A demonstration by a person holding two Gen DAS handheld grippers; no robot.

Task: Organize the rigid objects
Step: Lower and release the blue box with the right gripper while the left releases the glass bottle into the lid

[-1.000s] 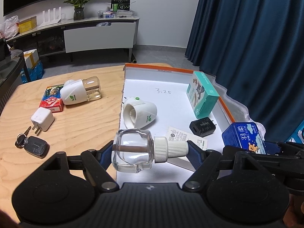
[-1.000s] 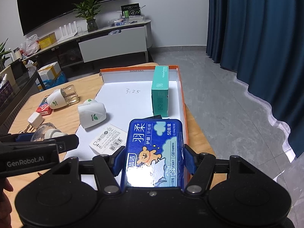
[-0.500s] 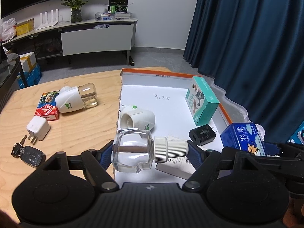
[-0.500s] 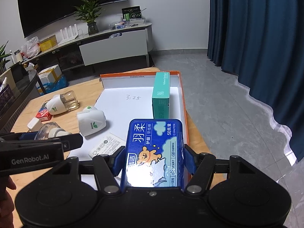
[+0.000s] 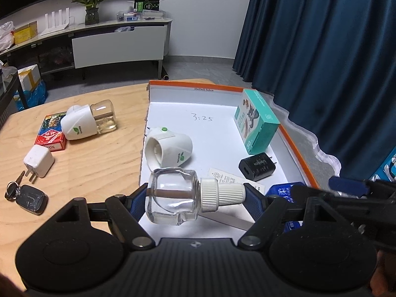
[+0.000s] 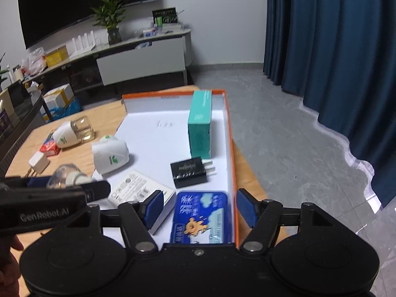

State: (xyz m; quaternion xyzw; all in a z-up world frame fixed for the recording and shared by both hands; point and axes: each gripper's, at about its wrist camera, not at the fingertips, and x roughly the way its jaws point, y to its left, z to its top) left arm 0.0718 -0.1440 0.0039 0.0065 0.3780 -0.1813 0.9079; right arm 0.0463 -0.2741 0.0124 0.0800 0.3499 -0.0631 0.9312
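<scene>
My left jaws point(image 5: 195, 195) clamp a clear bottle point(image 5: 173, 199) sideways, glass base on the left pad and white cap on the right pad, above the near left edge of the tray point(image 5: 292, 146). Far left of these jaws, on the tabletop point(image 5: 99, 163), lie a key fob point(image 5: 31, 199), a white charger point(image 5: 38, 160), a red card box point(image 5: 50, 136) and a white diffuser point(image 5: 84, 121) with its own glass bottle attached. The charger sits just ahead of the fob, and the diffuser rests against the card box. Straight ahead of the left jaws, inside the tray, a white holder point(image 5: 170, 148) lies on its side with its open mouth toward the tabletop. To the right of it, a paper leaflet point(image 5: 227, 179) lies flat just beyond the bottle's cap, and a black charger point(image 5: 257, 167) sits further right. Beyond that charger a teal box point(image 5: 257, 121) stands against the tray's right wall.

My right jaws point(image 6: 199, 209) stand wide, both blue pads clear of anything. Between them and a little ahead, the blue pack point(image 6: 201, 217) lies flat in the tray's near right corner, touching neither pad. In this view the black charger is just ahead of the pack, and the teal box stands beyond it along the orange wall. The leaflet lies by the left pad.
</scene>
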